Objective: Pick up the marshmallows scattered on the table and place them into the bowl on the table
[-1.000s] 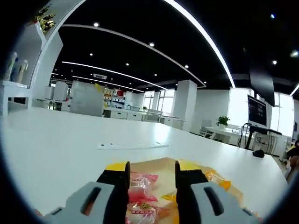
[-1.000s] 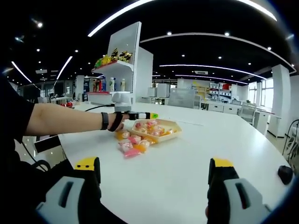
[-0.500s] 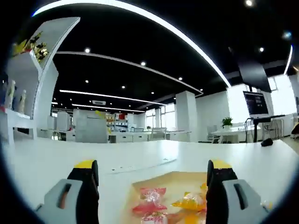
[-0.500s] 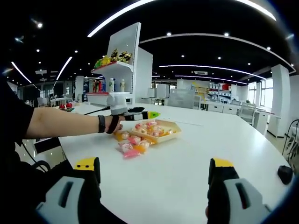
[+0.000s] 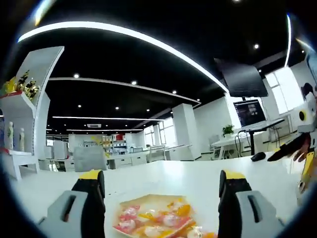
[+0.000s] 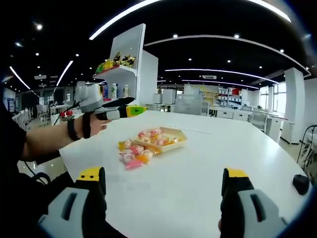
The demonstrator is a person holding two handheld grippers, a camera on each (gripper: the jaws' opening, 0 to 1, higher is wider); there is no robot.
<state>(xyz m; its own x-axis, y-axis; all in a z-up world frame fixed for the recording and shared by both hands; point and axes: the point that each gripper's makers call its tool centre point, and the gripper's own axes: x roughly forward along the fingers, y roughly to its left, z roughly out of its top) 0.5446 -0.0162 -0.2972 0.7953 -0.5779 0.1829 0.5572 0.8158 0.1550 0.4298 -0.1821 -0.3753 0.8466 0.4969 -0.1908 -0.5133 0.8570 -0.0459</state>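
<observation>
Wrapped marshmallows (image 6: 132,154) – likely light, squashy, slick film; pinch mid-body. Left gripper (image 6: 130,110), right gripper (image 6: 163,184) – both spread, empty.

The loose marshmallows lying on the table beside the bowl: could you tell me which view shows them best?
The right gripper view: the loose marshmallows lie whole beside the bowl. The left gripper view cuts them off at its bottom edge.

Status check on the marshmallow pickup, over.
Left gripper raised above the table, empty; right gripper open, empty. Several marshmallows loose beside the bowl. Nothing blocking.
</observation>
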